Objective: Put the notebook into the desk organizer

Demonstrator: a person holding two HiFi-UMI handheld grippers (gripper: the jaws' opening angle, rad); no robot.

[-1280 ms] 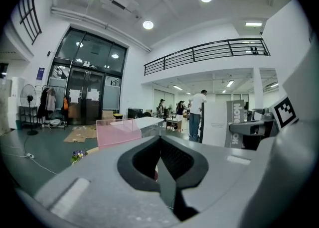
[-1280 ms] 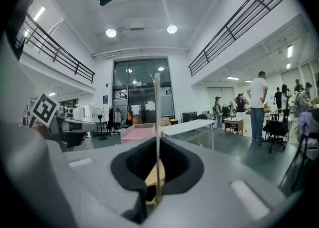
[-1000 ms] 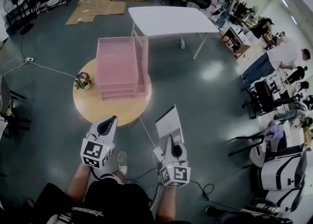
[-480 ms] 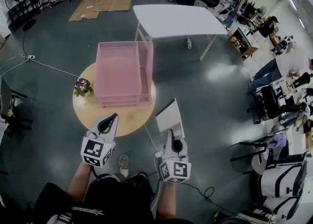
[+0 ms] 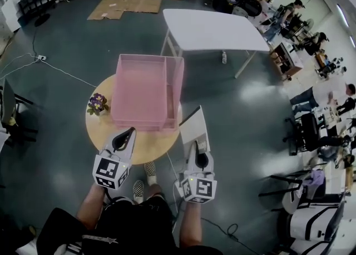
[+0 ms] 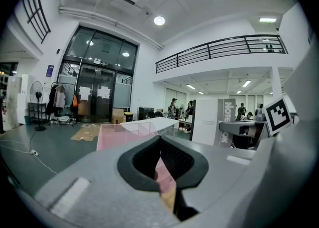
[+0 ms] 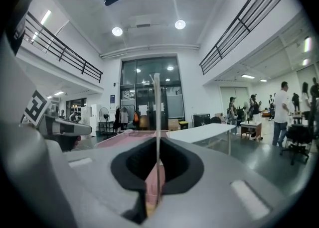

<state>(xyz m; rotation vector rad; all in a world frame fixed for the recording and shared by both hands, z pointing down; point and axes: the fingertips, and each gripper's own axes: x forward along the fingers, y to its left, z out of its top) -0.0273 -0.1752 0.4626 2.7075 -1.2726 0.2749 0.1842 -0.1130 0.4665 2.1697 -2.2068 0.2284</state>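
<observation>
One view, the left gripper view, shows print on the notebook [image 6: 212, 122].

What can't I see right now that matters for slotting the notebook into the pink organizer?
Organizer lower trays: the head view looks down on its top, which mostly covers them; in both gripper views the gripper bodies block them.
Notebook cover: edge-on in the right gripper view, a thin line in the right gripper; too small in the head view.
Table in front of the organizer: hidden behind the gripper bodies in both gripper views.
</observation>
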